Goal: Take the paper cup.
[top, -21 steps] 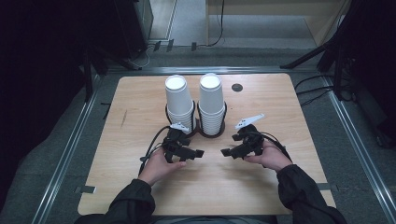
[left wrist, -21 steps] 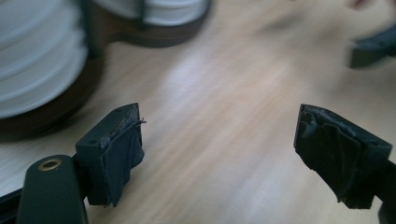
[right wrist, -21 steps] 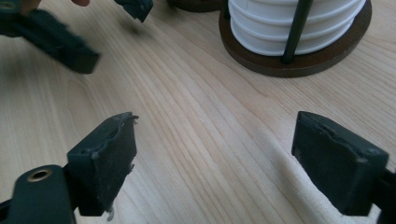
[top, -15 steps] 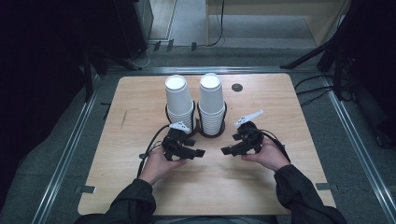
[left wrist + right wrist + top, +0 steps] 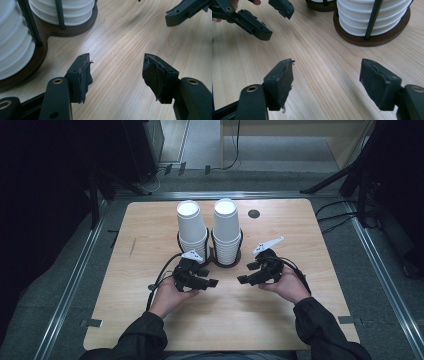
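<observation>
Two tall stacks of white paper cups, the left stack (image 5: 190, 227) and the right stack (image 5: 226, 230), stand in a dark wire holder (image 5: 220, 262) at the middle of the wooden table (image 5: 150, 250). My left gripper (image 5: 212, 282) is low over the table just in front of the holder, open, with bare wood between its pads (image 5: 85, 75). My right gripper (image 5: 242, 280) faces it from the right, also open and holding nothing. In the left gripper view the cups (image 5: 12, 50) are at the left. In the right gripper view the cups (image 5: 372, 15) stand ahead at the right.
A small black round cap (image 5: 254, 213) sits in the table behind the right stack. The holder's brown base (image 5: 372, 40) and thin black uprights (image 5: 60, 12) ring the cups. Metal rails (image 5: 75, 275) run along the table's sides, with dark equipment and cables (image 5: 340, 217) beyond.
Both grippers have barely shifted. They stay open and face each other in front of the holder.
</observation>
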`<state>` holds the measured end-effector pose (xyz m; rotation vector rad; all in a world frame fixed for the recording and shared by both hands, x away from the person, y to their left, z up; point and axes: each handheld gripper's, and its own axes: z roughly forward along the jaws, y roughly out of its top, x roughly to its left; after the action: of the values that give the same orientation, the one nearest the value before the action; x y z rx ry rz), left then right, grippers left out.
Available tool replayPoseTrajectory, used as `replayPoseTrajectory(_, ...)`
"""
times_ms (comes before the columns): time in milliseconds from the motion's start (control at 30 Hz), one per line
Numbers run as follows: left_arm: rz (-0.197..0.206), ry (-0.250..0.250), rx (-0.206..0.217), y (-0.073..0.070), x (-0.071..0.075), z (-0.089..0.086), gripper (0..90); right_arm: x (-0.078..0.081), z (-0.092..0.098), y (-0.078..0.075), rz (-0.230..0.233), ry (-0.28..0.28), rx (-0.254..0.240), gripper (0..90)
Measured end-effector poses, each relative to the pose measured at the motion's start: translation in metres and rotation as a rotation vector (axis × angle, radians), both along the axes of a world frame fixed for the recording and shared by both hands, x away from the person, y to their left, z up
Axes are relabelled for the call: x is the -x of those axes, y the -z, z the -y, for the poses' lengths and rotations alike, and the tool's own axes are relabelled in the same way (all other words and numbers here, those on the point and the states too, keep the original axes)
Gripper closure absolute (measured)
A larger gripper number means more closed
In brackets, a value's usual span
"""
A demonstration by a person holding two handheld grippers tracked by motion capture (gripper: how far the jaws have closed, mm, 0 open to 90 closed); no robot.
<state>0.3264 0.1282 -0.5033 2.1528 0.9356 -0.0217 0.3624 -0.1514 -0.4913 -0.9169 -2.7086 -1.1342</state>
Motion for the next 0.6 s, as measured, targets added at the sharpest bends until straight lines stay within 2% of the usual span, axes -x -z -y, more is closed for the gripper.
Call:
replayPoseTrajectory(333,-0.007,0.001,0.001,-0.0006,0.0004,0.0020,47.6,0.0024,0.0030,-0.0010,0.004,-0.024,0.016,40.2)
replayPoseTrajectory(467,-0.007,0.006,-0.002,-0.0007,-0.0001,0.0027,50.5,0.0030,0.0051,0.0004,0.016,-0.023,0.031,41.6)
replayPoseTrajectory(600,-0.017,0.006,0.003,-0.0007,-0.0012,0.0027,50.6,0.0025,0.0074,0.0001,0.005,-0.017,0.027,41.7)
